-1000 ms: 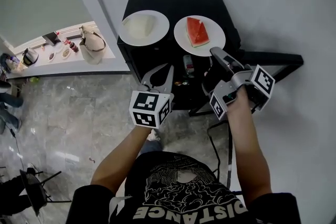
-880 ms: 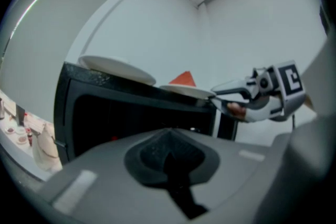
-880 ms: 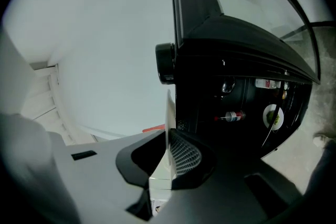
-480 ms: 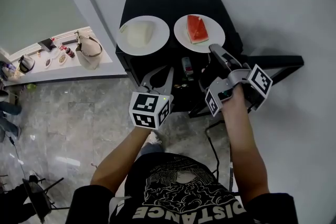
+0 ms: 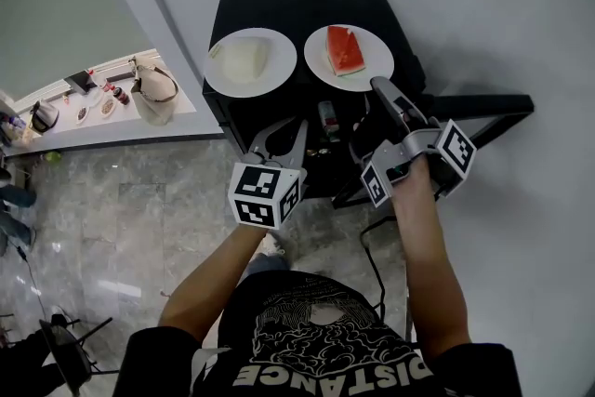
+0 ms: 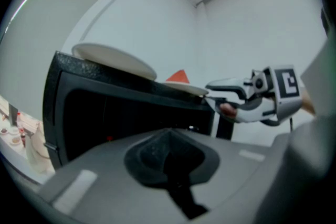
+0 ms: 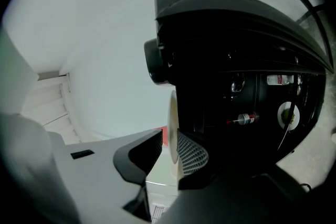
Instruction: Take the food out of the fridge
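**Open fridge (image 5: 288, 5) with two plates on its top; right claw (image 5: 379, 88) released at the watermelon plate (image 5: 321, 70).**
The fridge interior is dark and mostly hidden below its top. Only a few small bottles (image 7: 244, 119) show, and they are too small to identify. The right claw's jaws have just been opening; the plate's rim stands between them, with a gap on one side. Both plates lie where they did a second ago. The watermelon slice (image 5: 345, 51) rests on its plate on the fridge top, and the other plate (image 5: 279, 74) beside it carries a pale slab (image 5: 244, 60). The left claw (image 5: 282, 133), clenched and empty, hovers before the fridge opening.
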Tool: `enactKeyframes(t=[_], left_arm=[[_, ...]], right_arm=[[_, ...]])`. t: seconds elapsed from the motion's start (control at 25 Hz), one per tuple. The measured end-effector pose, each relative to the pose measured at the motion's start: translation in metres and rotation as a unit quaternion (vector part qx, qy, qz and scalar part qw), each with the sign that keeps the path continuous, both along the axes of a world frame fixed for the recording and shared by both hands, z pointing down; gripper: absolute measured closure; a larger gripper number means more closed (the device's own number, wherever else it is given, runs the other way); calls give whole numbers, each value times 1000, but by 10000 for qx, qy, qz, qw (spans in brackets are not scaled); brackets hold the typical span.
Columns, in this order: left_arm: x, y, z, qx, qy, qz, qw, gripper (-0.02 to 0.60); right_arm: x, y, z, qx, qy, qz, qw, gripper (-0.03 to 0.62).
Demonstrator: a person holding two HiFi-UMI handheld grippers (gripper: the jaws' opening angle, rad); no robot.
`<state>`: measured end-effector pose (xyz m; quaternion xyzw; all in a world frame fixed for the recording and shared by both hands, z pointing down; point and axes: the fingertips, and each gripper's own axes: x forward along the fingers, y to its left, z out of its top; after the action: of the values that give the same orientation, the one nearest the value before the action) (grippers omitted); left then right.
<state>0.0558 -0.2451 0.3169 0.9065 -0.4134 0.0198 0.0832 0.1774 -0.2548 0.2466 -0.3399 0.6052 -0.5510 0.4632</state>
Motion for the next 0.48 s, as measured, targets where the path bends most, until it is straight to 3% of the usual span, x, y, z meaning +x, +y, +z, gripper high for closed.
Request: enactKeyframes(t=[0.28, 0.4, 0.48], left_arm=[[2, 12, -7, 75, 28, -22, 10000, 580], [5, 20, -6, 69, 17, -37, 10000, 580], [6, 27, -5, 49, 19, -62, 10000, 580]], right_arm=[[9, 27, -4, 256, 272, -1, 9993, 537], [12, 45, 0, 369, 762, -21, 9964, 537], [9, 57, 3, 449, 1380, -113, 9894, 539]])
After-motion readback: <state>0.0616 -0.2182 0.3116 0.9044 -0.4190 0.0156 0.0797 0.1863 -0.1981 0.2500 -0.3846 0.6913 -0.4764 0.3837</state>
